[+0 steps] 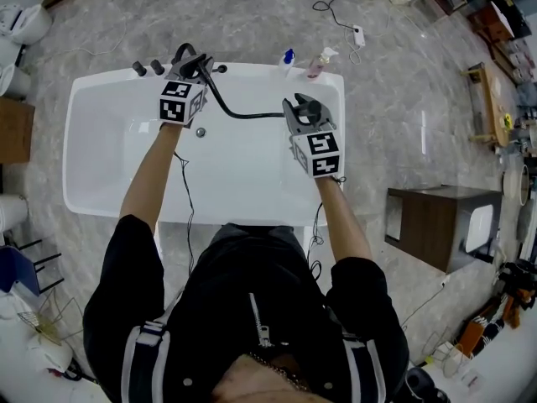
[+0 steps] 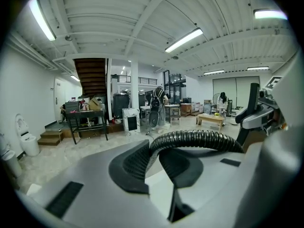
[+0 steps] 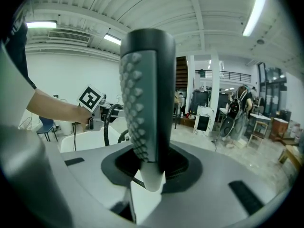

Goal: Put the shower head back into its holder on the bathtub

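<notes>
head view: forearms cross the bathtub's lower rim, open basin beneath; left gripper clamps hose, right gripper clamps shower head.

In the head view the left gripper covers the bathtub rim where the hose ends, so the holder cannot be made out; the right gripper hides most of the shower head.

light: bright | source: ceiling strip lights | edges: fisheye-warped, dark corners
</notes>
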Motion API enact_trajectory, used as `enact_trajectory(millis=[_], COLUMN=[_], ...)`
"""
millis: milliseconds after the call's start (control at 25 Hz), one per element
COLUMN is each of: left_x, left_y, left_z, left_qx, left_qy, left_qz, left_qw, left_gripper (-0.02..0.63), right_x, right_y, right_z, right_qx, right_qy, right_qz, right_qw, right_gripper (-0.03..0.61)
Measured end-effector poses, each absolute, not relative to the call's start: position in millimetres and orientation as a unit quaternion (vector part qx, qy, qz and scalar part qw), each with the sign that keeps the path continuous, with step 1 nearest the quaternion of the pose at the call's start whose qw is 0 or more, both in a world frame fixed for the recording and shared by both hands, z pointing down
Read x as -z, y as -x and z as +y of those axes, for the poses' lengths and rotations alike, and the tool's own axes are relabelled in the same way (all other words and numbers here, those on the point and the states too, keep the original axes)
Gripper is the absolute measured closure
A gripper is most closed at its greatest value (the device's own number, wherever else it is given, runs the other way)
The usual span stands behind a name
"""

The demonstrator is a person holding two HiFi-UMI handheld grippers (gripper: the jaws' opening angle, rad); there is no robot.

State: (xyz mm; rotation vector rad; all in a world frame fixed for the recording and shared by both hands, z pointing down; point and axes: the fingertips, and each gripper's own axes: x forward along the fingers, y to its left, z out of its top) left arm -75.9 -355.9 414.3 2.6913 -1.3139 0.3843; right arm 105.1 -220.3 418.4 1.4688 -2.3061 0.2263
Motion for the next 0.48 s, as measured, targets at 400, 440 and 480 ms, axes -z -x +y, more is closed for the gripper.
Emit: enact_trajectory(millis=[400, 440, 480], left_x=[-456.5, -460.1, -463.6], left_y=[72.2, 72.1, 71.9], left_z=[-378.9, -380.7, -382.2], left_qx=[-0.124, -0.121, -0.119], left_qy=[-0.877, -0.875, -0.874], left_qz=[-0.459, -0.462, -0.466], left_qw=[0.075, 0.074, 0.074], left_gripper=[0.537, 0.538, 0.537], right_x=[-448.8, -452.1, -455.3], right_y=[-112.2, -112.9, -113.9], right_z=[-238.1, -240.3, -242.1], right_qx=[-0.108, -0.109, -0.112], right_qy=[-0.515, -0.515, -0.516], right_qz=[-0.826, -0.827, -0.826], right_qw=[0.199, 0.198, 0.196], right_gripper=[0.462, 0.462, 0.462])
